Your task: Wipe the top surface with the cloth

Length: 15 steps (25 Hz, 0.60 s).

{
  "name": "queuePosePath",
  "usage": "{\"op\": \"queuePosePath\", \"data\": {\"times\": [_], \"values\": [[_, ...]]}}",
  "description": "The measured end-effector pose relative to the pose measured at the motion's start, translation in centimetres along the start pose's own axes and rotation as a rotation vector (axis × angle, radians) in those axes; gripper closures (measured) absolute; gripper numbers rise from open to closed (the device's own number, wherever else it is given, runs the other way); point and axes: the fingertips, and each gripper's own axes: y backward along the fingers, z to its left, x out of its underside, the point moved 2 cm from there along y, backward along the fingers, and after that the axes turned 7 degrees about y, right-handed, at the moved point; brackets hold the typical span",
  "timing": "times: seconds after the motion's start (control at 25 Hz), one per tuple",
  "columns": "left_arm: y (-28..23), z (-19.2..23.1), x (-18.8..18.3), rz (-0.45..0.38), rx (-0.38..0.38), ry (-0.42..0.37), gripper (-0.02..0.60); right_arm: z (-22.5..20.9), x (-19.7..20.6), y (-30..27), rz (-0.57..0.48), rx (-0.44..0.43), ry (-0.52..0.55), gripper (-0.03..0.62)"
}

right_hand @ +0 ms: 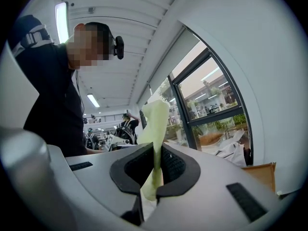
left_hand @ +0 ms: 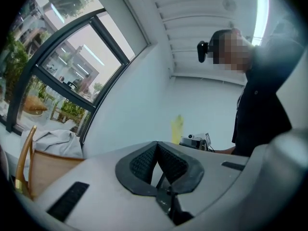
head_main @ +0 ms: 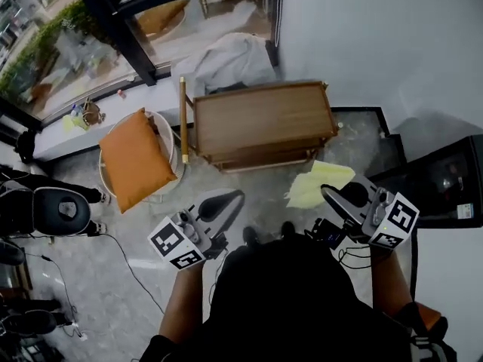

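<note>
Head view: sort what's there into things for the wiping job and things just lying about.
Job: pale green cloth, right hand-held gripper clamped on it, wooden table.
Lying about: orange cushion, white sheet.

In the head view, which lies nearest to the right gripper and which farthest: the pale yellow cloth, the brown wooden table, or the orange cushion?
1. Pale yellow cloth, pinched by the right gripper.
2. Brown wooden table, ahead, to its left.
3. Orange cushion, far left.
</note>
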Motion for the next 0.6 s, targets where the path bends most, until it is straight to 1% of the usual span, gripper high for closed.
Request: {"op": "queuePosePath", "data": {"times": [0.12,0.16,0.32,0.44,0.6], "values": [[0.0,0.3,1.7,0.037,-0.013,0.048,0.572,-0.9,0.3,1.0,-0.033,0.027,-0.029,0.562],[-0.1,0.4,1.8,0.046,-0.020,0.052,0.574,-1.3,0.2,1.3,-0.046,0.040,-0.040,0.562],[-0.5,1.0,0.3,0.027,-0.066,0.005,0.574,-2.2,-0.4,1.8,-0.066,0.063,-0.056,0.562],[-0.8,1.2,-1.0,0.011,-0.062,-0.010,0.574,-2.4,-0.6,1.8,-0.062,0.061,-0.052,0.562],[-1.3,1.3,-1.1,0.022,-0.053,-0.019,0.572,-2.5,-0.5,2.1,-0.036,0.062,-0.042,0.562]]}}
